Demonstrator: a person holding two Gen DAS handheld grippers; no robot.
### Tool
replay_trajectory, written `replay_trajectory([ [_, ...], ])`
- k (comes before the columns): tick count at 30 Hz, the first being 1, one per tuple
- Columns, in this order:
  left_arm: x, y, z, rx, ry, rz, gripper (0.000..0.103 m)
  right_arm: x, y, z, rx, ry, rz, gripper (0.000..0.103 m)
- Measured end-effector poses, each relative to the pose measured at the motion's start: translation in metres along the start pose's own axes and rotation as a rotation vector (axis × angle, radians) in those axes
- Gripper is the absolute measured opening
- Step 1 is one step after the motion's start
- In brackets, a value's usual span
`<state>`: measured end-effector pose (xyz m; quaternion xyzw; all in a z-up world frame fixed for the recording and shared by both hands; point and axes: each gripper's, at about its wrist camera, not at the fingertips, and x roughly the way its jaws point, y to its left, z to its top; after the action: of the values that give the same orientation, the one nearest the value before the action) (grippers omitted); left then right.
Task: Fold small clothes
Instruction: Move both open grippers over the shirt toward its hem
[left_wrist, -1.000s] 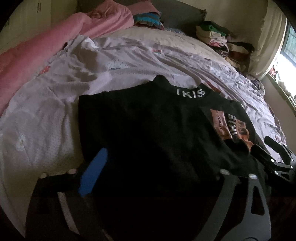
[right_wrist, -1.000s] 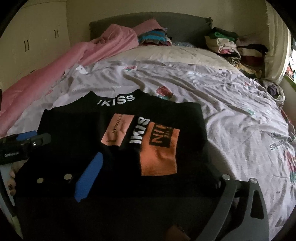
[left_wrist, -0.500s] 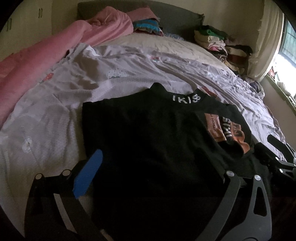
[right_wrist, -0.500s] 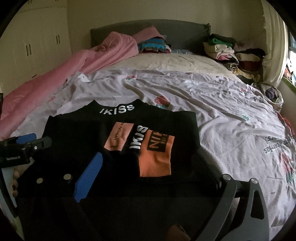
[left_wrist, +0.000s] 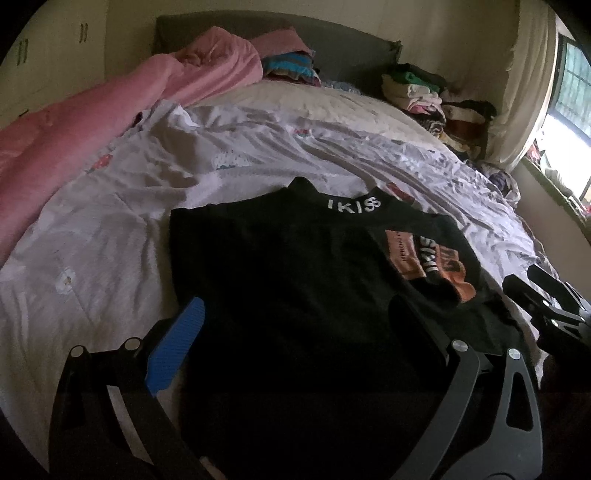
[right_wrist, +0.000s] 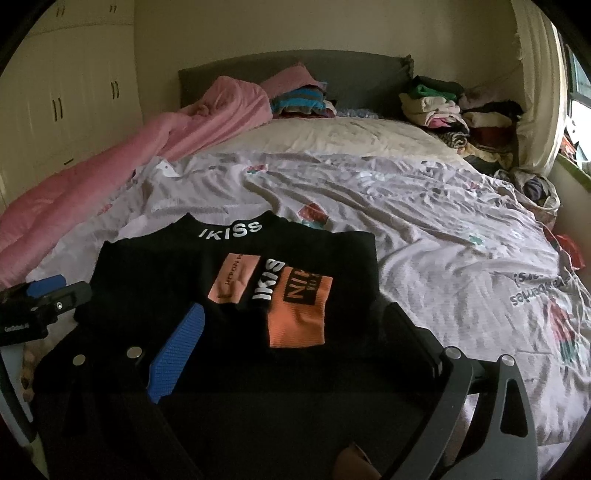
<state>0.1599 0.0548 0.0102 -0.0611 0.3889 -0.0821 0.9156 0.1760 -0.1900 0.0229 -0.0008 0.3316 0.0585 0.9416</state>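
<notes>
Black top (right_wrist: 236, 325) lies flat on the near bed (right_wrist: 424, 229), one sleeve folded across its front. Both the left claw (left_wrist: 295, 350) and right claw (right_wrist: 295, 343) are released and have drawn back and upward. Next fold pending.

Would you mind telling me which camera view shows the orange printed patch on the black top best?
The right wrist view: the orange printed patch on the black top faces the camera, near the middle, with its lettering visible. The left wrist view shows the patch only obliquely, squeezed toward the right side, lettering hard to read.
</notes>
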Motion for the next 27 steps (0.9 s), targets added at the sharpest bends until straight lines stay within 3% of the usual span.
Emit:
replay_trajectory([
  [27, -0.061, -0.023, -0.031, 0.034, -0.017, 0.028, 0.093, -0.071, -0.013, -0.021, -0.019, -0.053, 0.048, 0.097],
])
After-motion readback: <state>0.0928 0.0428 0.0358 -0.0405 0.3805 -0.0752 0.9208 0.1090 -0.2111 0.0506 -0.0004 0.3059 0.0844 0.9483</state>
